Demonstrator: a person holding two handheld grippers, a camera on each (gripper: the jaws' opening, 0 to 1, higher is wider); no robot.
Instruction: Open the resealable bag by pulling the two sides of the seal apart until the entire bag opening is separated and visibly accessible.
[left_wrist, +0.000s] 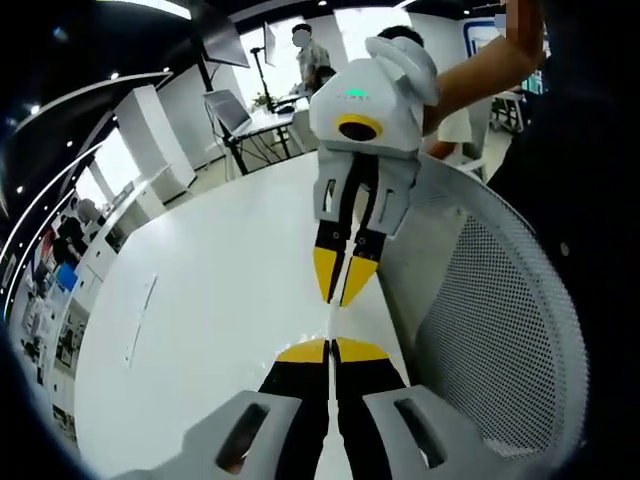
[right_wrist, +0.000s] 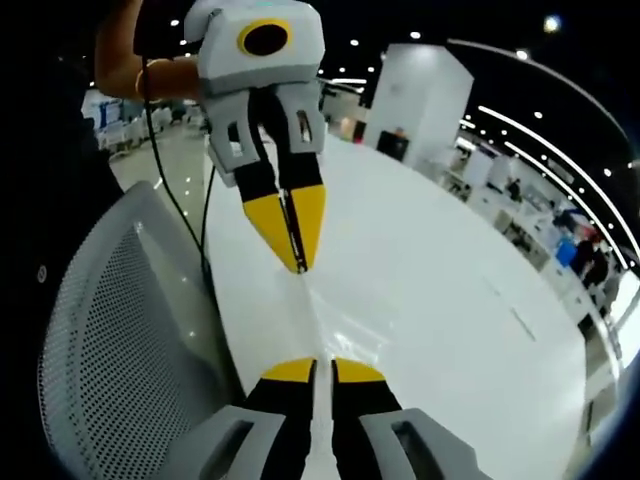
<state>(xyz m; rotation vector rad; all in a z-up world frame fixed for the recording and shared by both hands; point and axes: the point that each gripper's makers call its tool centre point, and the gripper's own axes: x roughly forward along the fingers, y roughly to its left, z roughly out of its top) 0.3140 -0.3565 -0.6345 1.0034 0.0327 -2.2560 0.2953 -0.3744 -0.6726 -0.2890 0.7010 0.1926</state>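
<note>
A clear resealable bag (left_wrist: 331, 318) hangs edge-on as a thin, shiny strip above the white table (left_wrist: 220, 290). In the left gripper view, my left gripper (left_wrist: 330, 349) rises from the bottom with its yellow-tipped jaws shut on the bag's near edge. My right gripper (left_wrist: 340, 297) points down at it from above, shut on the opposite edge. In the right gripper view, my right gripper (right_wrist: 322, 366) holds the bag (right_wrist: 318, 325) from below, and my left gripper (right_wrist: 298, 264) faces it from above. The two sets of tips are close together. The seal itself is too thin to make out.
A grey mesh chair back (left_wrist: 500, 320) stands close against the table's edge, also visible in the other view (right_wrist: 120, 330). A person's bare arm (left_wrist: 490, 65) holds the right gripper. A thin pale strip (left_wrist: 140, 320) lies on the table. Desks and people fill the office beyond.
</note>
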